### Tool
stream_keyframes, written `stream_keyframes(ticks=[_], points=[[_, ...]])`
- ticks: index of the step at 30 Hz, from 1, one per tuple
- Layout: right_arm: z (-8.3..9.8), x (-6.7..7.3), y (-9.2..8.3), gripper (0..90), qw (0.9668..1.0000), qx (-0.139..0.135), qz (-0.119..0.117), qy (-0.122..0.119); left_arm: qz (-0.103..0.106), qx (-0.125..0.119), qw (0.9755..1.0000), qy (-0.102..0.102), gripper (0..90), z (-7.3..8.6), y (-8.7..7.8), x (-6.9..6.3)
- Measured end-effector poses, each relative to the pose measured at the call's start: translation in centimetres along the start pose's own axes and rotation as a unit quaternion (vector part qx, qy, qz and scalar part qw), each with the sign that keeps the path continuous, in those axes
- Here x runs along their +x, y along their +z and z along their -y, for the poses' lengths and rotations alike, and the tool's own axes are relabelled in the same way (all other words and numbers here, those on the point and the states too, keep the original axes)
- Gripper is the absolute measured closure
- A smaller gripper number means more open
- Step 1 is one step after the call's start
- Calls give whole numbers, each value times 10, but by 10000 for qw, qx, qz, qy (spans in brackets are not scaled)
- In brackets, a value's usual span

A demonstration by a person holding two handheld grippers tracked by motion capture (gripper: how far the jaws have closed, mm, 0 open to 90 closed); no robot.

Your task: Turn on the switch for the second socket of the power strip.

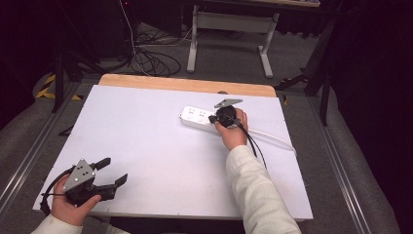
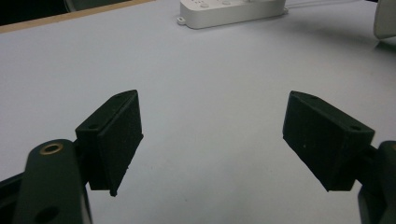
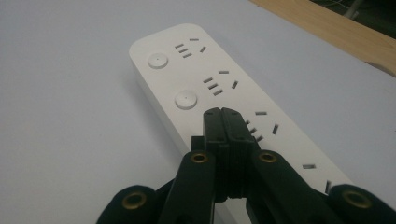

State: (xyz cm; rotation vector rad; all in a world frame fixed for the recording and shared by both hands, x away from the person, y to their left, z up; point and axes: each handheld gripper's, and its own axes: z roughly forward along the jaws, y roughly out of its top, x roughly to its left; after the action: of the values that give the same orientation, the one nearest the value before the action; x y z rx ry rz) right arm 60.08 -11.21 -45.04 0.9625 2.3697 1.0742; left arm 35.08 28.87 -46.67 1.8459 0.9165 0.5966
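A white power strip (image 1: 197,117) with round buttons and several sockets lies on the far right part of the white table top (image 1: 156,151); its white cable (image 1: 275,138) trails off to the right. My right gripper (image 1: 213,119) hovers just over the strip, jaws pressed together with nothing between them. In the right gripper view the shut tips (image 3: 226,115) sit above the strip (image 3: 187,79), close to a round button (image 3: 186,99). My left gripper (image 1: 115,171) rests near the table's front left corner, jaws wide apart and empty (image 2: 212,135). The strip's end (image 2: 231,11) lies far ahead of it.
A wooden table edge (image 1: 187,85) runs along the back of the white top. Behind it stand a metal frame (image 1: 229,29) and loose cables (image 1: 151,58) on the floor. Black cable (image 1: 255,146) from my right gripper drapes over the sleeve.
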Motion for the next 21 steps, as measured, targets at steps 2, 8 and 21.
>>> stream_keyframes(ticks=[2,8,21], points=[[1,0,1,900,10000,20,5,-10,0,3,10000,-5,202,0,0,0],[1,-1,4,900,10000,62,24,-17,3,5,10000,-14,202,0,0,0],[3,-1,7,900,10000,56,36,-57,23,2,10000,-58,203,0,0,0]])
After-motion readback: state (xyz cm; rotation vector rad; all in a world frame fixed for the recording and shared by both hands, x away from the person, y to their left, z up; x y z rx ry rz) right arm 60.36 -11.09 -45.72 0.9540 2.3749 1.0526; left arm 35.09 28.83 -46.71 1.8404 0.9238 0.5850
